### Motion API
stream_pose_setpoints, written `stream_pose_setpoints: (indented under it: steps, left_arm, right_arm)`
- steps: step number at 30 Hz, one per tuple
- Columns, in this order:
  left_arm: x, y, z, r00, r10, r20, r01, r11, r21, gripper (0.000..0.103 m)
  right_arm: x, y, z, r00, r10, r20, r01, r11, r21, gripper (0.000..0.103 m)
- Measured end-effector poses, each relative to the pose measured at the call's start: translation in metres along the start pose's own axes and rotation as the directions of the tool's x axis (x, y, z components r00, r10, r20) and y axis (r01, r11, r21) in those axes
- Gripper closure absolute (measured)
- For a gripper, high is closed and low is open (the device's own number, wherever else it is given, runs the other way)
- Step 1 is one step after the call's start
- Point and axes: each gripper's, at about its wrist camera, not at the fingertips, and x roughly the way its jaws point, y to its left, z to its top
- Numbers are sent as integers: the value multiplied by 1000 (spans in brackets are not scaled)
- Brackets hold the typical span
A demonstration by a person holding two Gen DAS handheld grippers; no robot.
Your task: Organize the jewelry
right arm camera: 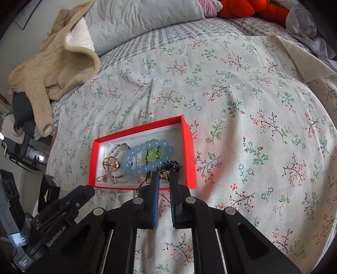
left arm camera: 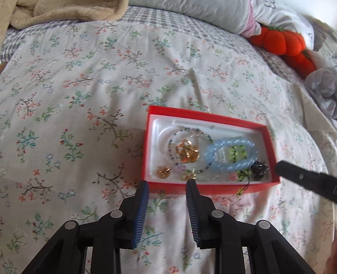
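Observation:
A red box (left arm camera: 210, 114) with a white insert lies on the flowered bedspread (left arm camera: 84, 94). Inside are a pale blue bead bracelet (left arm camera: 231, 156), green beads (left arm camera: 237, 152), gold rings (left arm camera: 186, 152), a thin beaded necklace (left arm camera: 189, 131), a gold earring (left arm camera: 163, 171) and a dark bead charm (left arm camera: 260, 169). My left gripper (left arm camera: 167, 184) hangs open at the box's near wall with nothing between its fingers. My right gripper (right arm camera: 164, 175) is shut at the box's right end (right arm camera: 188, 147). The dark charm (right arm camera: 170, 165) lies just past its tips, and I see no hold on it. A thin cord (left arm camera: 242, 189) drapes over the near wall.
A beige fleece garment (right arm camera: 52, 69) is heaped at the far left of the bed. Grey pillows (left arm camera: 189, 12) and an orange plush toy (left arm camera: 284, 42) lie along the far side, grey cloth (left arm camera: 322, 88) at the right. The bed's left edge drops to dark clutter (right arm camera: 21, 147).

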Motion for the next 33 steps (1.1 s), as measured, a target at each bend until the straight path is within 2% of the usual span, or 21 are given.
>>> stream_pose_setpoints:
  steps: [7, 11, 15, 20, 23, 27, 31, 32, 33]
  left_arm:
    - [-1, 8, -3, 1000, 19, -11, -19, 1000, 4, 66]
    - [-3, 10, -3, 1000, 22, -8, -22, 1000, 2, 57]
    - [-5, 8, -4, 999, 36, -5, -36, 999, 9, 49]
    - [-11, 4, -9, 998, 61, -5, -61, 998, 34, 41]
    - [-18, 0, -14, 996, 88, 13, -89, 994, 61, 40]
    - [-33, -10, -23, 989, 132, 68, -140, 983, 121, 25]
    - [-46, -15, -31, 986, 149, 81, -159, 976, 151, 9]
    - [-50, -15, -33, 983, 158, 93, -171, 973, 156, 6]
    - [-54, -15, -35, 980, 170, 104, -185, 970, 159, 5]
  right_arm:
    - [13, 4, 10, 1000, -4, 12, 4, 1000, 14, 92]
    - [18, 10, 13, 1000, 11, 12, -11, 1000, -1, 92]
    - [17, 11, 13, 1000, 8, 6, -8, 1000, -6, 77]
    - [4, 10, 7, 1000, 19, 6, -19, 1000, -16, 69]
    - [-5, 10, 0, 1000, 2, 6, -2, 999, -33, 63]
    - [-18, 7, -12, 999, -31, 5, 32, 997, -63, 60]
    - [-32, 7, -24, 996, -83, 20, 84, 990, -117, 59]
    - [-36, 7, -28, 995, -94, 26, 96, 987, -131, 58]
    - [-40, 7, -31, 994, -103, 29, 106, 984, -140, 52]
